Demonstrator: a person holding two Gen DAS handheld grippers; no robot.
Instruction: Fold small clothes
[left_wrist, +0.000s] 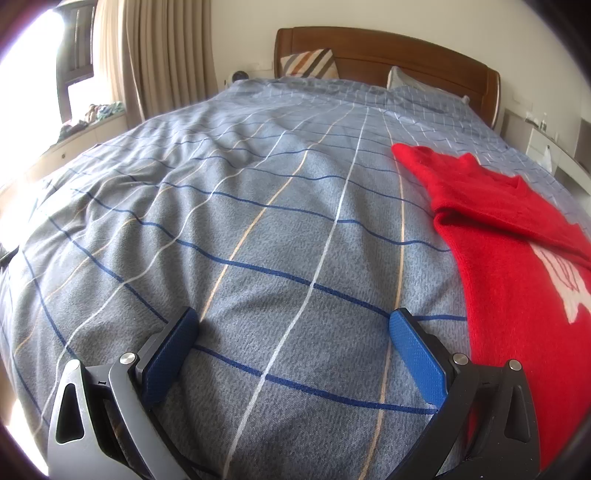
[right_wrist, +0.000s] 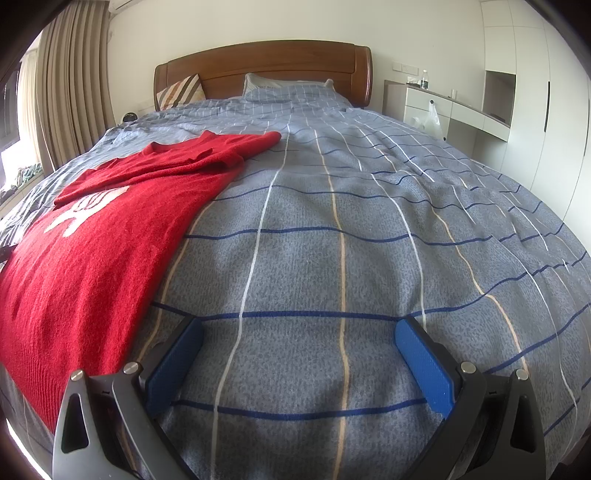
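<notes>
A red knitted sweater (left_wrist: 517, 280) with a white pattern lies flat on the bed, one sleeve folded across its chest. It shows at the right of the left wrist view and at the left of the right wrist view (right_wrist: 92, 236). My left gripper (left_wrist: 293, 325) is open and empty, low over the cover just left of the sweater's hem side. My right gripper (right_wrist: 299, 332) is open and empty, low over the cover just right of the sweater.
The bed has a grey-blue checked cover (right_wrist: 351, 240), pillows (right_wrist: 291, 92) and a wooden headboard (right_wrist: 266, 62). Curtains and a window sill (left_wrist: 88, 125) with clutter lie to the left. A white desk (right_wrist: 454, 107) and wardrobe (right_wrist: 539, 110) stand to the right.
</notes>
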